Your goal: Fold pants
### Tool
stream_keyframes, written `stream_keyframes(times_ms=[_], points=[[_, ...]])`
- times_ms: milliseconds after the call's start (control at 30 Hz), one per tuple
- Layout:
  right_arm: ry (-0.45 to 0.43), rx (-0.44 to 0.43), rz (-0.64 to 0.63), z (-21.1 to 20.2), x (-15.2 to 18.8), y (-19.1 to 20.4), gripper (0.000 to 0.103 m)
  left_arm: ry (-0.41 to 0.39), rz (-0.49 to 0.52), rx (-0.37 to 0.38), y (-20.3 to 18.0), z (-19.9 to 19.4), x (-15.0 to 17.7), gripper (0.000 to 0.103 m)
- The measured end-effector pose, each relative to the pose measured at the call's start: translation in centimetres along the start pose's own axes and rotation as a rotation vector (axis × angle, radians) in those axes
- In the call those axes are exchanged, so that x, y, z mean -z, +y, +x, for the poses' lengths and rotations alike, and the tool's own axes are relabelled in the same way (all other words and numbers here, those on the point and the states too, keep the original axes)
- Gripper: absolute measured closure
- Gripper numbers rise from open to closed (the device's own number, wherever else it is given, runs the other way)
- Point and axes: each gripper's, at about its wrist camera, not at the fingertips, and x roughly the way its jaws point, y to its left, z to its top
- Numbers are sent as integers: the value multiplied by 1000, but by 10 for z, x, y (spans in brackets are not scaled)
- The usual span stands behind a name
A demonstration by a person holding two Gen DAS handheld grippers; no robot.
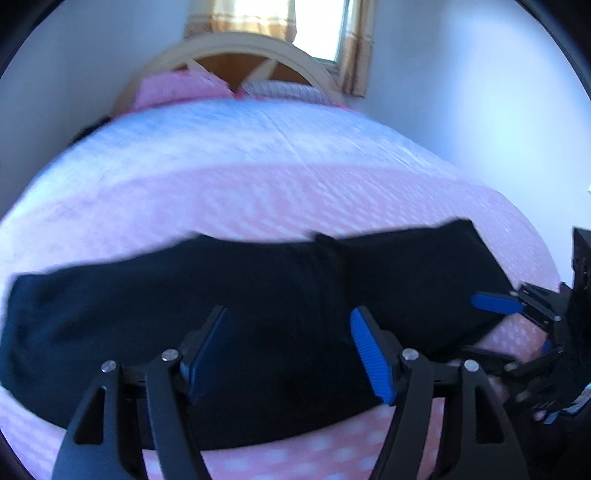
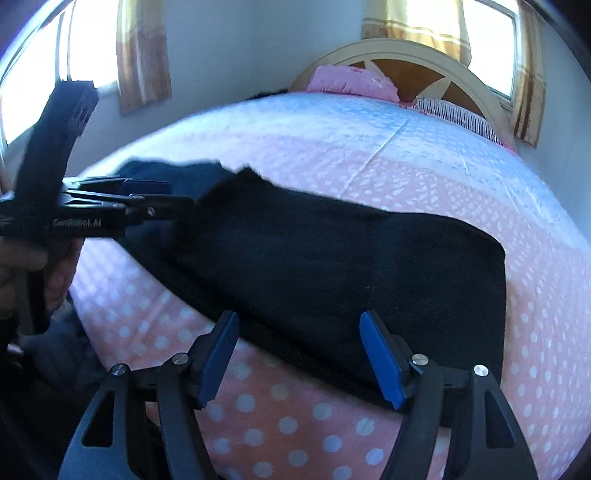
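Note:
Black pants [image 1: 258, 280] lie in a long band across the pink dotted bed cover [image 1: 258, 195], with a lapped fold near the middle. My left gripper [image 1: 289, 312] hangs open over their near middle, nothing between its blue pads. The right gripper [image 1: 471, 325] enters from the right at the pants' right end. In the right wrist view the pants [image 2: 332, 258] run from upper left to right, and my right gripper [image 2: 299, 314] stands open over their near edge. The left gripper [image 2: 181, 194] is side-on at the left, over the pants' far end, held by a hand [image 2: 22, 266].
The bed cover [image 2: 295, 424] turns pale blue towards the head. A pink pillow [image 2: 351, 83] and a striped pillow [image 2: 454, 114] lie against a round wooden headboard [image 2: 406, 51]. Curtained windows [image 1: 280, 22] and white walls stand behind. Dark cloth [image 2: 62, 354] hangs beside the bed's near left edge.

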Motion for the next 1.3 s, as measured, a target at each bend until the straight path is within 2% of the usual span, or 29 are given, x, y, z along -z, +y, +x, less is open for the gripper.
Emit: stream_keyframes(times_ms=[100,167,267,333,433,500,567,733,800,833,933,1133,1233,1300], points=[[-81,-31,25,-14,-3,-2,34,-27,-24,-125,54,-20,-3,28],[-119,-33,17,-21,-5,0,34,-13,-59,-201,93,-28,0,28],[-139,-42,17,-24,-5,1,34,-16,-138,-295,150,-43,10,28],[-143,-38,12,-23,-3,2,34,-8,-193,-327,181,-48,19,28],[-139,-41,9,-21,-2,5,34,9,-274,-339,214,-49,34,35],[-134,-41,6,-19,-3,6,34,17,-320,-311,225,-46,41,46],[-131,-40,6,-18,-2,7,34,28,-352,-285,231,-40,50,47],[-129,-41,6,-20,-2,10,34,18,-356,-297,229,-37,54,39],[-130,-43,4,-20,-1,10,34,13,-365,-330,231,-38,53,23],[-131,-42,3,-20,-1,10,34,9,-366,-349,234,-36,53,20],[-140,-43,6,-21,-1,9,34,13,-355,-318,235,-37,57,23],[-142,-42,12,-23,-2,8,34,29,-327,-268,228,-36,56,47],[-150,-39,10,-24,-3,9,34,35,-353,-193,229,-39,54,71],[-157,-33,15,-25,-4,7,34,35,-376,-153,230,-41,53,76]])
